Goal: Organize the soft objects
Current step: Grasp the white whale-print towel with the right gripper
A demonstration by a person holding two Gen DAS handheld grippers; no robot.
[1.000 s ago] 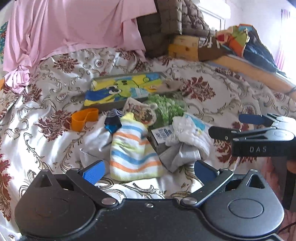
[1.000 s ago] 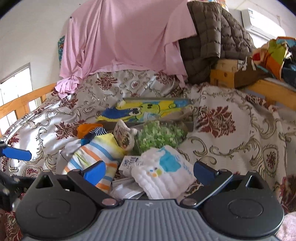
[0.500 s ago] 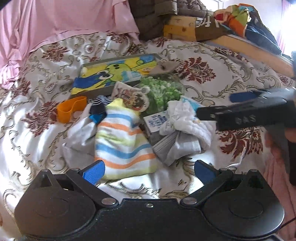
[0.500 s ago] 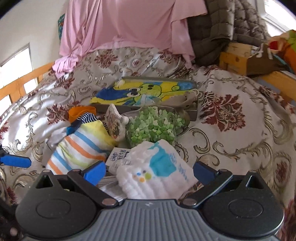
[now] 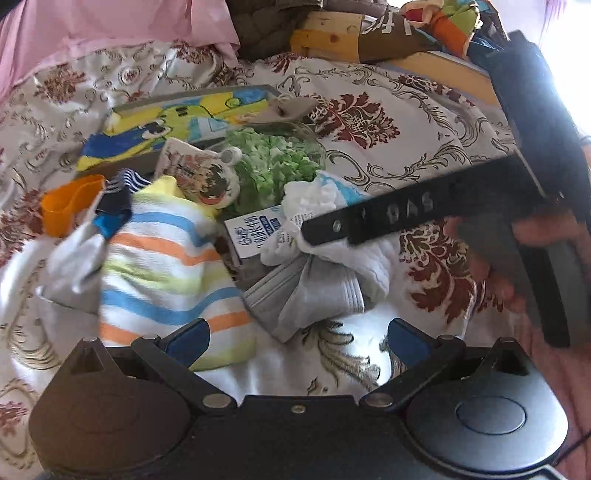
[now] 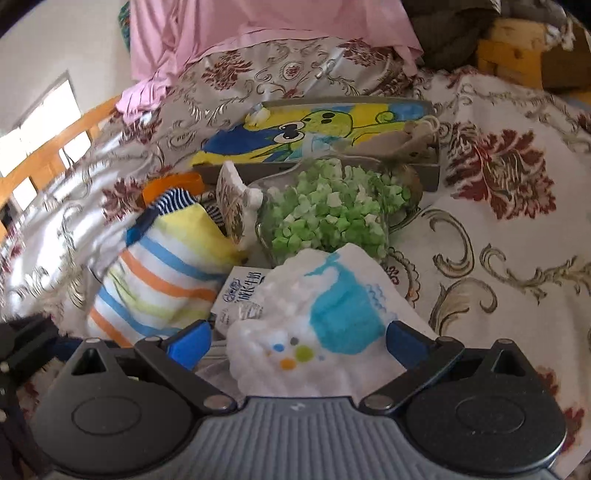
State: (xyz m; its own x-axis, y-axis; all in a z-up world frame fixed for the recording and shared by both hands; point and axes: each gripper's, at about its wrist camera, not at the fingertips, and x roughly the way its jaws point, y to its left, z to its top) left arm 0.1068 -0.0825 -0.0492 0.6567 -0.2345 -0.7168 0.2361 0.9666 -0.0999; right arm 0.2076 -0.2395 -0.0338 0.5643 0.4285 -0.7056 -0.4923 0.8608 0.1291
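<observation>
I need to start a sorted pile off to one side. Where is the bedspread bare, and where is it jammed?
Bare bedspread lies right of the whale cloth and the bowl of green bits, out to the bed's edge. Another bare stretch lies behind the cartoon box, up to the pink sheet. It is crowded from the striped cloth across to the whale cloth.

Striped sock (image 5: pixel 162 266) orange-blue-yellow; white cloth (image 6: pixel 325 328), blue whale; bedspread (image 6: pixel 498 229) maroon floral

the left gripper (image 5: pixel 298 338) is hovering low with its blue fingers spread wide apart. the right gripper (image 6: pixel 298 339) is also gaping wide, its black finger (image 5: pixel 406 214) reaching in from the right, a hand (image 5: pixel 491 258) gripping its handle.
</observation>
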